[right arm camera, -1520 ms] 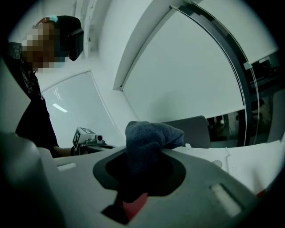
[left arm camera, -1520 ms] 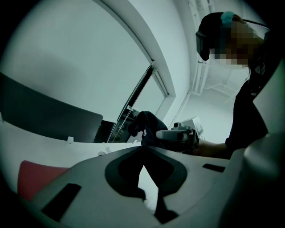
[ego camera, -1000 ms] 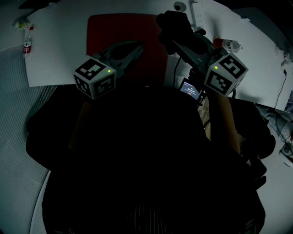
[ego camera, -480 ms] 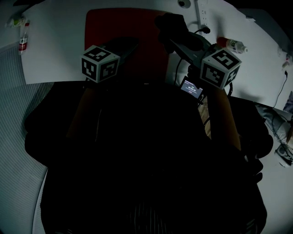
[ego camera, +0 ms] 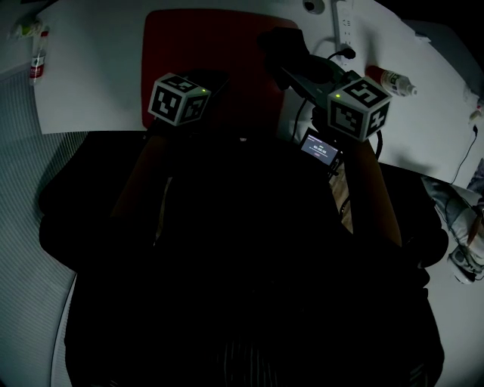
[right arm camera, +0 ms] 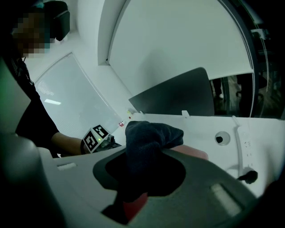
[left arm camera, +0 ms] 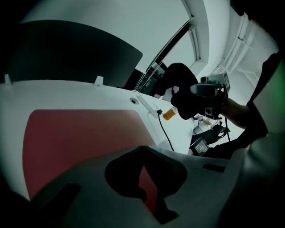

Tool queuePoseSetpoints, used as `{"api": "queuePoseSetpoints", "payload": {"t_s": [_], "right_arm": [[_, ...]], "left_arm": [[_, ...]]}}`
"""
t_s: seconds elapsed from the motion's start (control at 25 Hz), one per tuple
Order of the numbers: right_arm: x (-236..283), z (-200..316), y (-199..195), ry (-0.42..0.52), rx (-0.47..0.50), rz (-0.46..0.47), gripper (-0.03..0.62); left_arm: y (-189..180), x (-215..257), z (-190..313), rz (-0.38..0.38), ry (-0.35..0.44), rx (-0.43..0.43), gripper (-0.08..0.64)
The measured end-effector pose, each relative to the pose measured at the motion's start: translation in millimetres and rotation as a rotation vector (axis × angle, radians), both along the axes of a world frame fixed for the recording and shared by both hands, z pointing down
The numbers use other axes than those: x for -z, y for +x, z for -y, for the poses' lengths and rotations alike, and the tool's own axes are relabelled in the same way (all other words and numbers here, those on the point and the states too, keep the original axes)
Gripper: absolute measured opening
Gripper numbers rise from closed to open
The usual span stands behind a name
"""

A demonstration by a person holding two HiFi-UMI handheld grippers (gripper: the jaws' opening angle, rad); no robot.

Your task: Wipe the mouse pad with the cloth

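Note:
The red mouse pad (ego camera: pixel 219 45) lies on the white table (ego camera: pixel 91 75) ahead of me. A dark cloth (ego camera: pixel 278 44) hangs bunched over the pad's right edge, and my right gripper (ego camera: pixel 291 64) is shut on it. The right gripper view has the cloth (right arm camera: pixel 149 136) draped over the fingertips, with red pad (right arm camera: pixel 193 153) beneath. My left gripper (ego camera: pixel 214 82) hovers low over the pad's near edge. Seen along its own jaws, the left gripper (left arm camera: pixel 144 149) is shut on nothing, with the pad (left arm camera: pixel 80 142) under it. The cloth (left arm camera: pixel 180 89) also appears there, off to the right.
A bottle (ego camera: pixel 389 79) lies right of the pad, and another small bottle (ego camera: pixel 35 64) at the far left. A white power strip (ego camera: pixel 344 19) with a black cable (ego camera: pixel 291 113) runs along the back right. A small lit screen (ego camera: pixel 318 147) sits below the right gripper.
My left gripper has moved forward and right, further over the pad's near edge, and its cube has turned. The right gripper with the cloth has hardly shifted.

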State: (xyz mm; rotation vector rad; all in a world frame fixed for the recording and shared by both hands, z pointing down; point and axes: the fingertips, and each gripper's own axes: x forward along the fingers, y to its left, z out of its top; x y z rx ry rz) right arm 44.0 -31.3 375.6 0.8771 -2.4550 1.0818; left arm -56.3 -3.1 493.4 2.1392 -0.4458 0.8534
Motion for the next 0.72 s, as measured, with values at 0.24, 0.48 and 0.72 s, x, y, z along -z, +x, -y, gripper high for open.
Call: {"api": "queuePoseSetpoints", "payload": {"t_s": [0.24, 0.48, 0.72], "right_arm": [[-23.3, 6.2, -4.5, -0.051, 0.032, -0.03, 0.084], [-44.8, 4.3, -6.6, -0.086, 0.072, -0.063, 0.084], [-62.7, -7.7, -12.9, -0.12, 0.12, -0.094, 0.084]], "left_arm": [[-1.9, -34.7, -7.2, 0.109, -0.018, -0.12, 0.006], [-13.6, -72.2, -11.4, 0.197, -0.049, -0.17, 0.006], [-29.7, -99.4, -22.8, 0.33, -0.057, -0.255, 0.006]]}}
